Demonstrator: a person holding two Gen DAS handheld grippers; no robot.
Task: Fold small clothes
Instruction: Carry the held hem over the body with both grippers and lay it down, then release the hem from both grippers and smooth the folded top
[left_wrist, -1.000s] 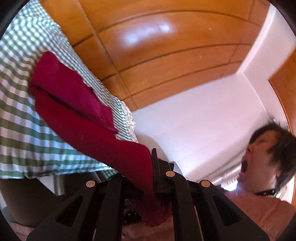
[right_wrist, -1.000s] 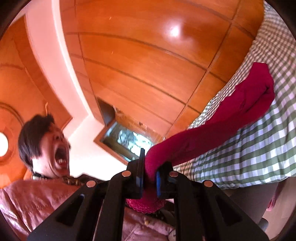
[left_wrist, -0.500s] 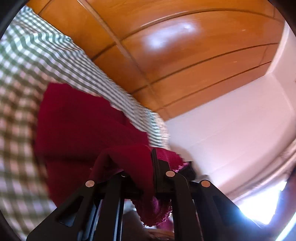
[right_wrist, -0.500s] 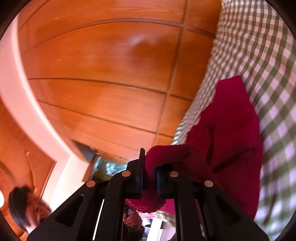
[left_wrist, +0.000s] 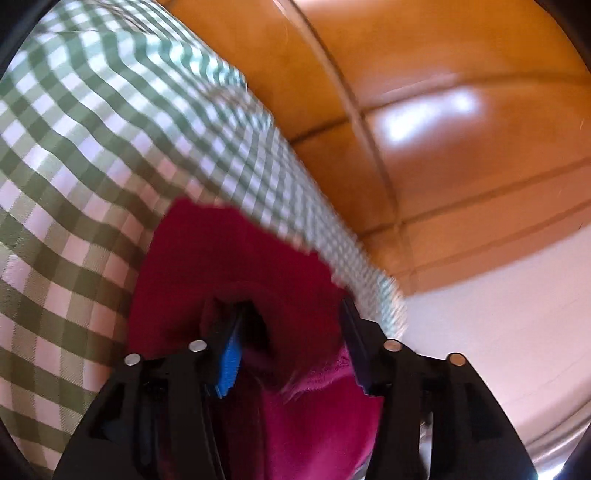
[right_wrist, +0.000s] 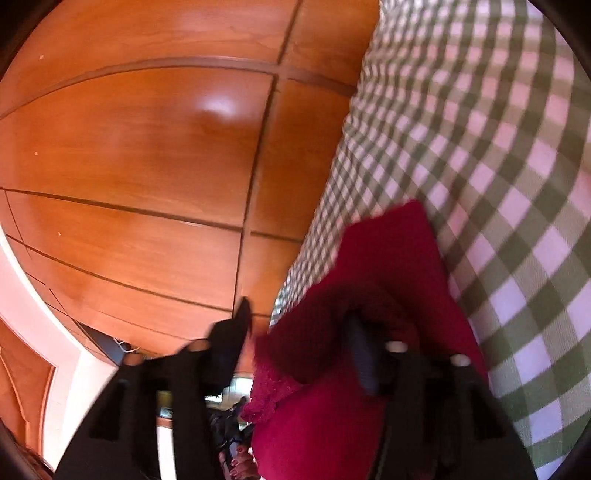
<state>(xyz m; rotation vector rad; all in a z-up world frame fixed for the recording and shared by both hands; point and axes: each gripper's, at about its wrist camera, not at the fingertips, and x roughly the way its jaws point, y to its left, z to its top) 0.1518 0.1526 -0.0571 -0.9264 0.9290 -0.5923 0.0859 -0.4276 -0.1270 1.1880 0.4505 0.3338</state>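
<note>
A dark red garment (left_wrist: 236, 273) lies folded over on the green-checked tablecloth (left_wrist: 81, 155). My left gripper (left_wrist: 288, 325) is open, its fingers spread wide, with the garment's edge lying loose between them. In the right wrist view the same red garment (right_wrist: 388, 280) lies on the tablecloth (right_wrist: 498, 166). My right gripper (right_wrist: 299, 325) is open too, with the lacy hem of the garment (right_wrist: 269, 391) hanging loose between the fingers. Both views are motion-blurred.
Glossy wooden panels (left_wrist: 461, 110) fill the background beyond the table edge, and they also show in the right wrist view (right_wrist: 147, 147). A white wall surface (left_wrist: 498, 325) lies at the right of the left wrist view.
Both grippers carried the garment's edge forward over the rest of it on the table. Both then opened and let the cloth go.
</note>
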